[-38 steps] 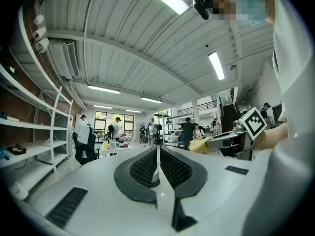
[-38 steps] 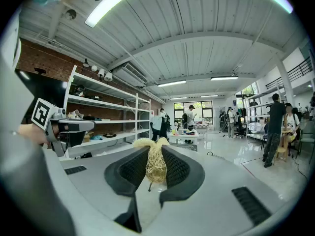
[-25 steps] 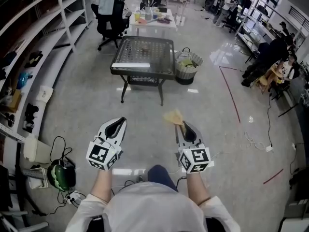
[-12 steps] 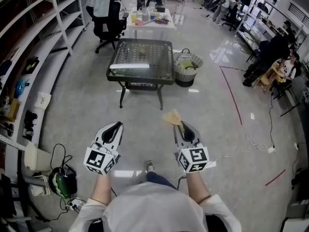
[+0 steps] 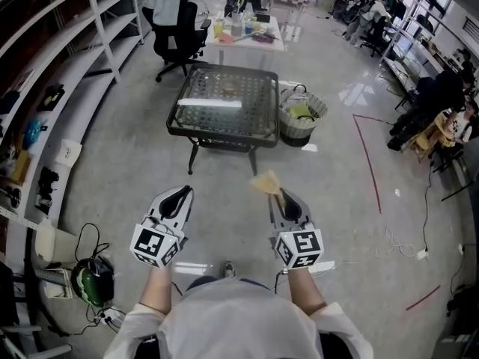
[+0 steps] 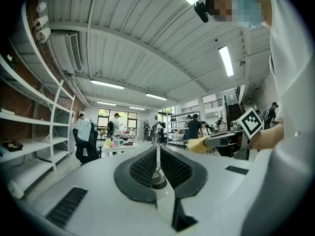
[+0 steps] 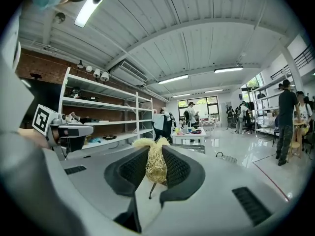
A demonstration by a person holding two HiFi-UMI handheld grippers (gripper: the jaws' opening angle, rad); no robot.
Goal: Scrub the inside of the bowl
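I hold both grippers in front of me over the floor, a few steps short of a black mesh table point(image 5: 224, 105). My right gripper point(image 5: 281, 195) is shut on a yellow fibrous scrubber point(image 5: 267, 181), and a tuft of the scrubber point(image 7: 156, 164) sticks up between the pads of the right gripper point(image 7: 156, 154). My left gripper point(image 5: 180, 193) is shut with nothing in it; in its own view the left gripper point(image 6: 157, 149) shows its jaws meeting on a thin line. I cannot make out a bowl on the table from here.
A woven basket point(image 5: 302, 115) stands at the table's right. Behind it are a black office chair point(image 5: 179, 28) and a white table with bottles point(image 5: 247, 32). White shelves point(image 5: 67, 66) line the left. Cables and a green object point(image 5: 90, 279) lie on the floor at lower left.
The mesh table and basket have shifted lower in the head view, so I stand closer. Both grippers keep their pose, the scrubber still in the right one.
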